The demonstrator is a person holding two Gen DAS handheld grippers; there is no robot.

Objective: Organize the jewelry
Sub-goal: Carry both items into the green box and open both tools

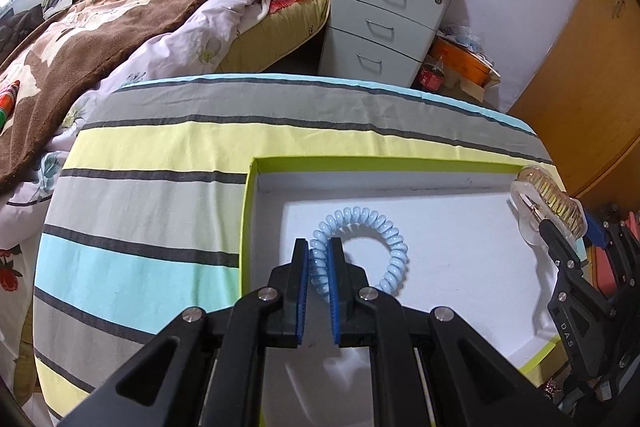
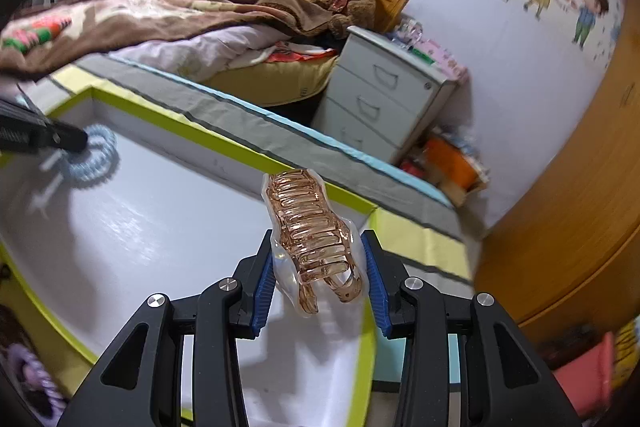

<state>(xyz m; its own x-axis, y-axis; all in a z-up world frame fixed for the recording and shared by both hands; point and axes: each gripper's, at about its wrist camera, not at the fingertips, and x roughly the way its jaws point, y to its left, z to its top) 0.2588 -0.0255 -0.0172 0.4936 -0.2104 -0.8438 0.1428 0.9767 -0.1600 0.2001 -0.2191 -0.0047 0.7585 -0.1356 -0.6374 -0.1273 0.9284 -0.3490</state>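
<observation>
Hair tie (image 1: pixel 362 247), pale blue coil, sat between my left gripper (image 1: pixel 319 251) pads, pinched at its left loop; the rest of the coil curled out ahead and to the right of the fingertips. It lay low over the white floor of the box (image 1: pixel 460 263), touching or just above, couldn't tell which. Left jaws were narrow, closed on the coil.

Hair clip (image 2: pixel 314 239), clear amber claw in a clear wrapper, was held in my right gripper (image 2: pixel 318 267), teeth pointing up and away from the fingers. Jaws stood moderately wide with the blue pads against the wrapper on both sides. Clip hung over the box's near-right corner, green rim (image 2: pixel 320 189) just behind and below it.

In the left view the right gripper showed off to the right, well apart from the hair tie, so no clash risk there.

My read: both items were at the drop-off stage.
- Left: open slowly, coil is springy and may snag on the ribbed pad; pull straight back.
- Right: move forward-left past the rim before opening, else the clip could land on the rim or the striped cloth (image 1: pixel 160 155).
- Keep the two drops apart so the items don't tangle.

Purple braided thing (image 2: pixel 36 375) sat outside the box, behind-left of the right gripper.
</observation>
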